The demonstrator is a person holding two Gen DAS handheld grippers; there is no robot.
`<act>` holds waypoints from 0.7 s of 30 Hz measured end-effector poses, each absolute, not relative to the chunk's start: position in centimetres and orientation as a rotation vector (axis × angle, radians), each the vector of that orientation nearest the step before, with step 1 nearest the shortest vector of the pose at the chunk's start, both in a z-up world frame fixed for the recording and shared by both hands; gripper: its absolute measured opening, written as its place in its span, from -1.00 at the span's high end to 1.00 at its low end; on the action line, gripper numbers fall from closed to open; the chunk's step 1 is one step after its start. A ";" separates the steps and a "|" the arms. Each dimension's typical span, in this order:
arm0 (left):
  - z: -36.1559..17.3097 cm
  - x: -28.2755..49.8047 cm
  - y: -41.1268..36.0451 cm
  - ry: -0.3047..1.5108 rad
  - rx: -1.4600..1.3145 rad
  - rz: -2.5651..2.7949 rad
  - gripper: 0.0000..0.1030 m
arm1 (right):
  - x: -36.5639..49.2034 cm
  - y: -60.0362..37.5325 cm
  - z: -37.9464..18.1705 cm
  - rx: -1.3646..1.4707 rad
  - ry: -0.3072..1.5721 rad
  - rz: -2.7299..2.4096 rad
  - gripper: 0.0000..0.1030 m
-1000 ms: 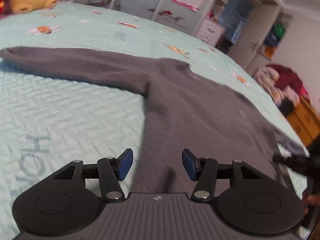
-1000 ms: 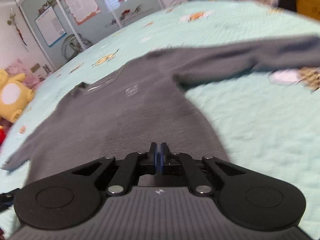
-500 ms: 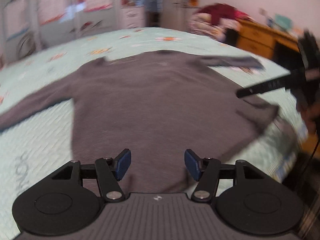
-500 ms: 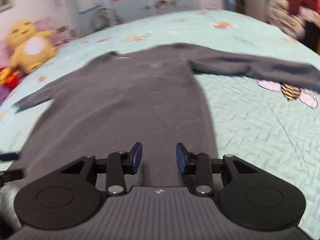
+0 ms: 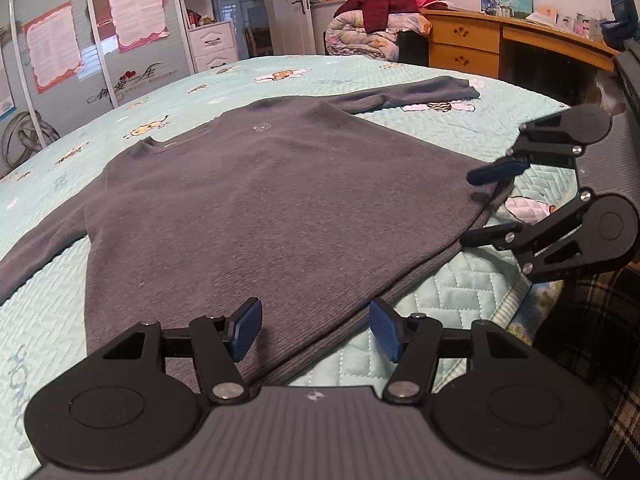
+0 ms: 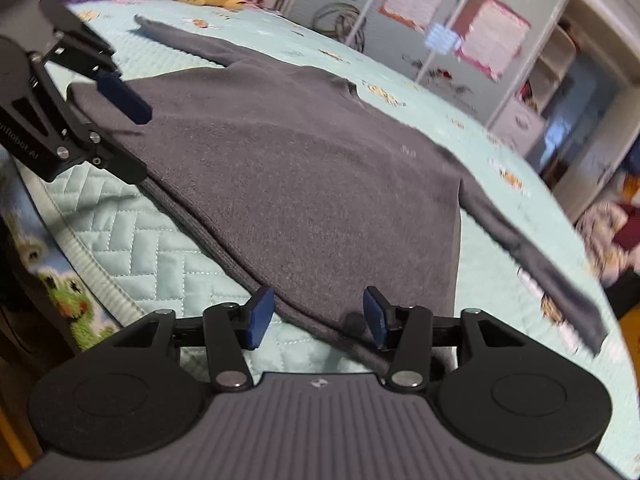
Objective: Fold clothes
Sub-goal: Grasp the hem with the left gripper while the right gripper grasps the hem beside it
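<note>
Your left gripper (image 5: 314, 328) and right gripper (image 6: 316, 322), jaws apart, straddle the sweater (image 5: 260, 208) hem; its body runs toward 12 o'clock.

Between the spread jaws of the matt black plastic left gripper (image 5: 315, 330) lies a grey sweater (image 5: 272, 200) of soft knit cloth with a ribbed hem, beyond it a quilted, faintly glossy bedspread (image 5: 460, 292).

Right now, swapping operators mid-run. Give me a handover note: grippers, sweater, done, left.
Left gripper: open, empty, straddling the hem at its corner.
Right gripper: open, empty, poised at the hem's other corner.
Grey sweater: flat on the teal bedspread, collar away from you, both sleeves spread outward, hem near the bed edge.
Done: spread out; no folds visible.
Left: all folding. Probably close on the hem corners first.
</note>
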State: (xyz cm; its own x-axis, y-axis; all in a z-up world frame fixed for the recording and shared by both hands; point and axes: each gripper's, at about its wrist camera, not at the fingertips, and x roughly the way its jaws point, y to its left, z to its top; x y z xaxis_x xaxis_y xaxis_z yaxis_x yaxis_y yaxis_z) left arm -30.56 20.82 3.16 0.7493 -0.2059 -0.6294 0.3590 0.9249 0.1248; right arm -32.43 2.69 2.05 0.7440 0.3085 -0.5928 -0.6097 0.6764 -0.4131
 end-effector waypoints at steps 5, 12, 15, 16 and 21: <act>2.9 -30.0 19.9 0.661 0.261 -0.321 -0.22 | -32.7 3.6 1.8 -0.761 0.449 0.561 -0.15; 2.7 -29.9 19.0 0.654 0.282 -0.331 -0.23 | -33.7 6.2 1.2 -0.889 0.353 0.576 -0.15; 2.7 -29.7 19.1 0.660 0.268 -0.323 -0.25 | -34.2 7.0 1.2 -0.913 0.318 0.601 -0.15; 2.7 -29.5 19.1 0.660 0.261 -0.321 -0.25 | -34.2 7.2 1.3 -0.906 0.315 0.604 -0.15; 2.9 -28.4 18.4 0.646 0.253 -0.312 -0.24 | -34.3 8.3 1.5 -0.879 0.294 0.609 -0.15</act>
State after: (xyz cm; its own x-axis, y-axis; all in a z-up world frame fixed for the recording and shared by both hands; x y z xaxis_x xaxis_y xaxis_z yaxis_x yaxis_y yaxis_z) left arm -28.41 18.39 2.94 0.7546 -0.2052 -0.6232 0.3609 0.9231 0.1330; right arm -34.33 8.28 1.52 0.7938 0.3750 -0.4788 -0.6082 0.4843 -0.6290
